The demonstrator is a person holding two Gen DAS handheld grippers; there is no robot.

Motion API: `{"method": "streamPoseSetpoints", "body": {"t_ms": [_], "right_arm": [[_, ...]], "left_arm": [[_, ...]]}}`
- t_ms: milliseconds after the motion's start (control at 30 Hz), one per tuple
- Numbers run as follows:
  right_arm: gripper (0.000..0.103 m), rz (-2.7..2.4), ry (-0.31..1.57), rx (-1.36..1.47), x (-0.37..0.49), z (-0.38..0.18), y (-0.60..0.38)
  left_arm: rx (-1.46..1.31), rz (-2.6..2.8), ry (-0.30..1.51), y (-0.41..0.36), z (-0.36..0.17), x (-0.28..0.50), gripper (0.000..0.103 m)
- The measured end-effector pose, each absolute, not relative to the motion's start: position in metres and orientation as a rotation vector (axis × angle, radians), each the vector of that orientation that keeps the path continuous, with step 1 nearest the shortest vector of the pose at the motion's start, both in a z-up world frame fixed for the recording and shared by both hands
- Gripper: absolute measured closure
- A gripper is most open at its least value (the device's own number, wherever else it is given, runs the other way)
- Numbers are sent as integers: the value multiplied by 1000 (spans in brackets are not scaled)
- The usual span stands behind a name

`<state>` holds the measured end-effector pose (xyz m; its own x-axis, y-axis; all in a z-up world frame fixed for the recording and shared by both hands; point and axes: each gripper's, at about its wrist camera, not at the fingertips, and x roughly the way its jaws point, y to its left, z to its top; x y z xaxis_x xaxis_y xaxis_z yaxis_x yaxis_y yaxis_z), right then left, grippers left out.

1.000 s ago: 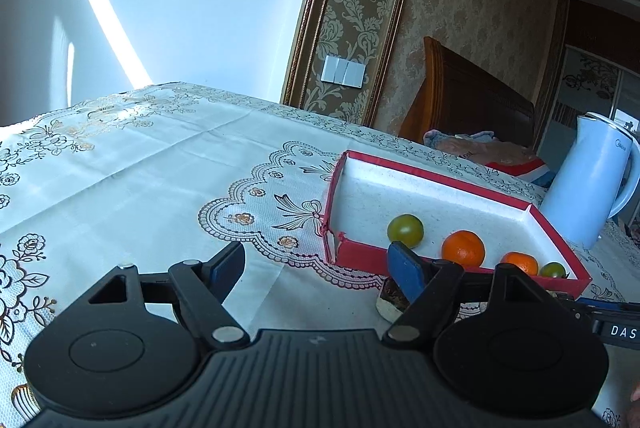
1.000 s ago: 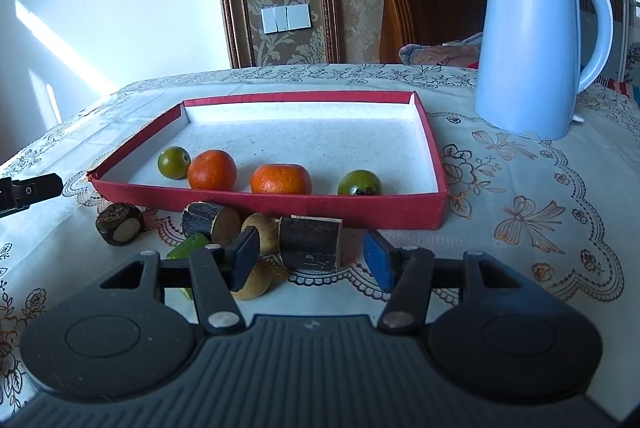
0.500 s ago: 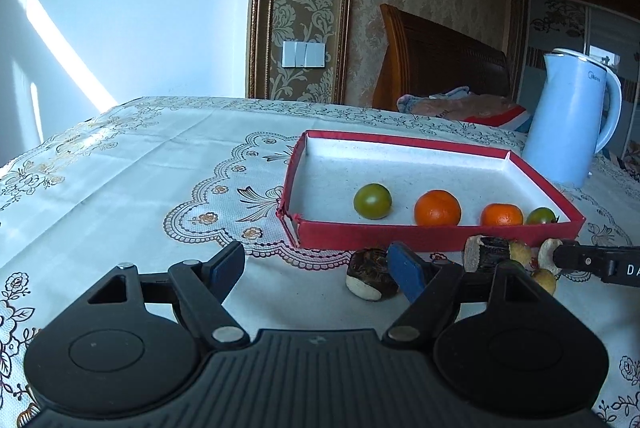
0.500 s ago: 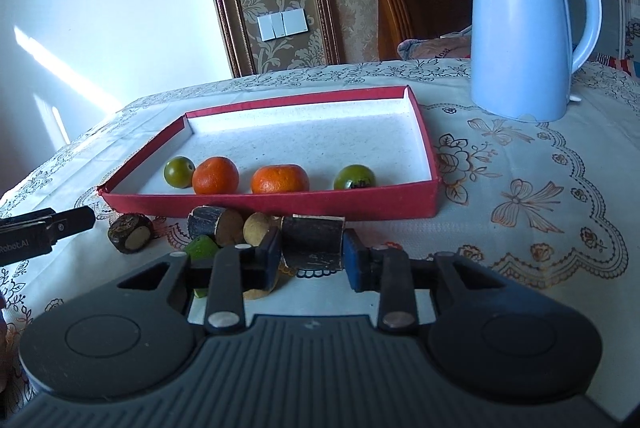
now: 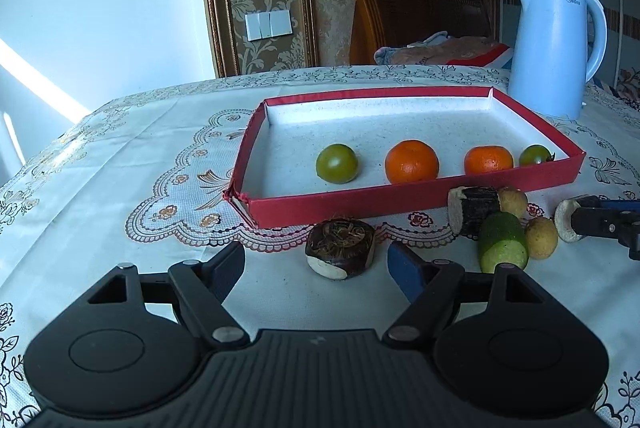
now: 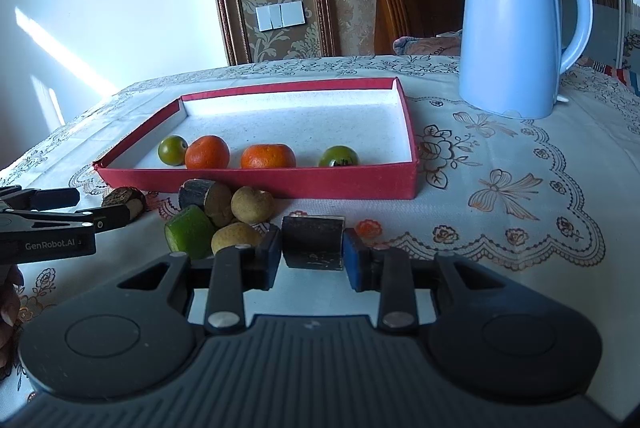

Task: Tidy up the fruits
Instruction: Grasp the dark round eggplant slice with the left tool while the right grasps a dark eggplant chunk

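Observation:
A red tray [image 5: 400, 198] holds two green tomatoes [image 5: 336, 163] and two oranges [image 5: 411, 162] in a row. In front of it lie a brown water chestnut [image 5: 340, 248], a dark cane piece [image 5: 474, 212], a green chunk [image 5: 503, 241] and small tan fruits [image 5: 541, 238]. My left gripper [image 5: 316, 264] is open, with the chestnut just ahead between its fingers, untouched. In the right wrist view my right gripper [image 6: 312, 254] is shut on a dark cane section [image 6: 313, 242] resting on the cloth. The left gripper's fingers [image 6: 60, 216] reach in from the left.
A pale blue kettle [image 6: 516, 24] stands right of the tray on the patterned tablecloth [image 6: 500, 196]. A wooden chair [image 5: 412, 16] with folded cloth sits behind the table. The table edge curves away at the left.
My right gripper's jaws closed on the dark cane section. The left gripper rolled level and moved right, so the water chestnut now sits between its open fingers.

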<state>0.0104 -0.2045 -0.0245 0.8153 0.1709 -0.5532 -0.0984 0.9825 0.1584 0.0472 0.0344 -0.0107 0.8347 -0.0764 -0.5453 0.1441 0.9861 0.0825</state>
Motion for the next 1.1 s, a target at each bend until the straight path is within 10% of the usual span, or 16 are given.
{"method": "streamPoseSetpoints", "body": {"t_ms": [533,833,1100], "right_arm": [[71,157,597,165,11,-28,-210],[71,160,606,175,13,-29,-211],[71,160,605,175,13,-29,-211]], "left_arm": [[101,-100,626,28,-12,64,25],[75,-139,623,31,-15,59,64],[47,-122,598,34,-13,56,65]]}}
